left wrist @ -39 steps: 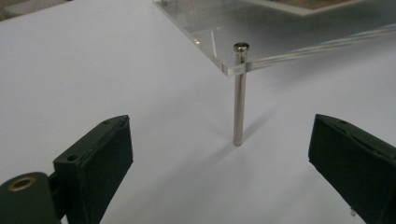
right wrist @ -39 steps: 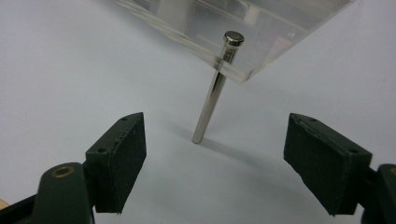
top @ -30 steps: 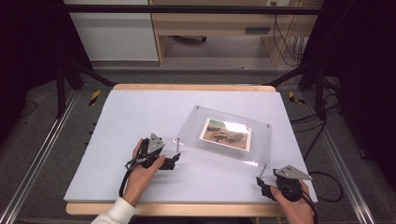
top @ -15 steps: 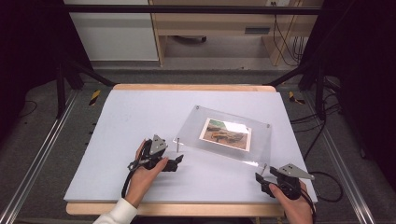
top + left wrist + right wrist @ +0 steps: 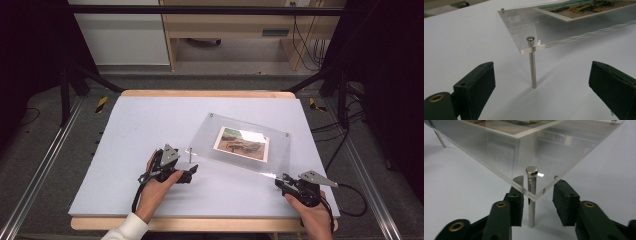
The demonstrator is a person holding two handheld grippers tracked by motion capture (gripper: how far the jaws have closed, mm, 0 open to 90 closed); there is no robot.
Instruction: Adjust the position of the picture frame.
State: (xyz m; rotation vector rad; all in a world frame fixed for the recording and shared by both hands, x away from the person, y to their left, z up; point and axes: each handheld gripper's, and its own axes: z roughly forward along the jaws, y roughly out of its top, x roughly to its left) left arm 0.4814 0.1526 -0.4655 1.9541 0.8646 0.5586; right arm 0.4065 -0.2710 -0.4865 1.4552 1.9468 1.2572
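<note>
Clear acrylic makes up the rectangular photo frame panel (image 5: pixel 240 142) you are working on; it stands raised on thin silver metal standoff pins above the pale lavender tabletop (image 5: pixel 125 130), toward 2 o'clock from the table's centre, with a colour photograph (image 5: pixel 242 143) sandwiched inside.

Your left gripper (image 5: pixel 186 173) sits at the panel's 8 o'clock corner. Its black jaws stand wide apart, well clear on both sides of that corner's silver pin (image 5: pixel 532 62), touching nothing.

Your right gripper (image 5: pixel 278 181) is at the panel's 5 o'clock corner. Its jaws have just been closing around that corner's silver pin (image 5: pixel 531 195), which stands between the pads; a gap shows on each side, so they do not yet press it.

Judging from this, the work is at an early stage: all visible pins are seated in their corners, and neither is gripped. What is left seems to be clamping the right pin, then the left.
</note>
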